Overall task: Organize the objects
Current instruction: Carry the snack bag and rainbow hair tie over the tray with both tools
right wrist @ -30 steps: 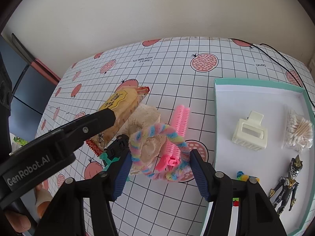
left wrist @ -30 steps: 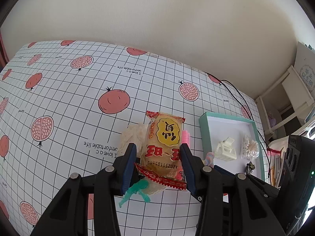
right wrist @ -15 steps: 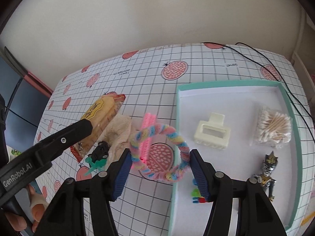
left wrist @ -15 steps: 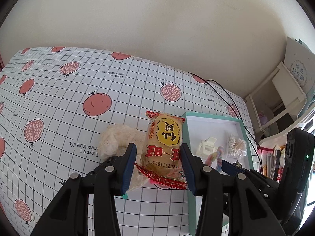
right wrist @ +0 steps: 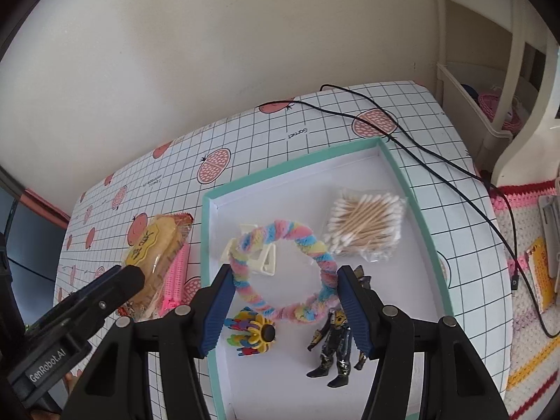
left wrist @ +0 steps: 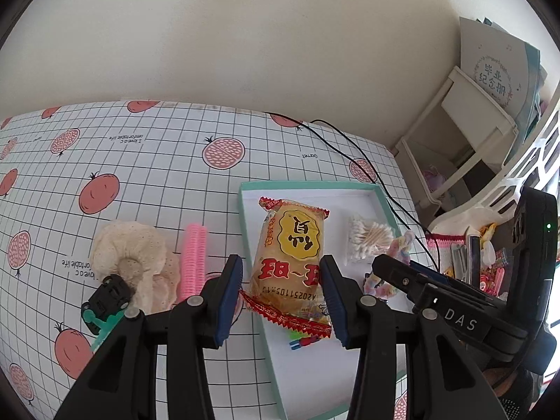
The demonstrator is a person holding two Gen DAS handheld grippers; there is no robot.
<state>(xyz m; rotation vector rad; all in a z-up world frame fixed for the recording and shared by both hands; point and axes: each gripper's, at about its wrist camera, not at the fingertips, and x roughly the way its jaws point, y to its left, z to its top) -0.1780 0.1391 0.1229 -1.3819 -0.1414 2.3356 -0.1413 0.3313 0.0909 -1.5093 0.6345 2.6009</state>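
My left gripper [left wrist: 281,294] is shut on a yellow snack packet [left wrist: 290,255] with red ends, held above the left part of the teal-rimmed white tray [left wrist: 308,184]. The right gripper [right wrist: 285,280] is shut on a pastel fuzzy ring [right wrist: 280,225], which hangs over the middle of the tray [right wrist: 290,166]. In the tray lie a bag of cotton swabs [right wrist: 365,224], a white hair claw [right wrist: 250,255], a dark action figure [right wrist: 332,346] and a colourful spiky toy [right wrist: 252,332].
Left of the tray, on the pomegranate tablecloth, lie a pink hair roller [left wrist: 192,259], a cream lace cloth [left wrist: 129,255] and a black toy car [left wrist: 108,295]. A black cable [right wrist: 420,154] runs past the tray's far right corner. A white shelf [left wrist: 465,147] stands at the right.
Both grippers have moved right, from the pile on the cloth to above the tray, each carrying its item. The roller, cloth and toy car stayed behind.
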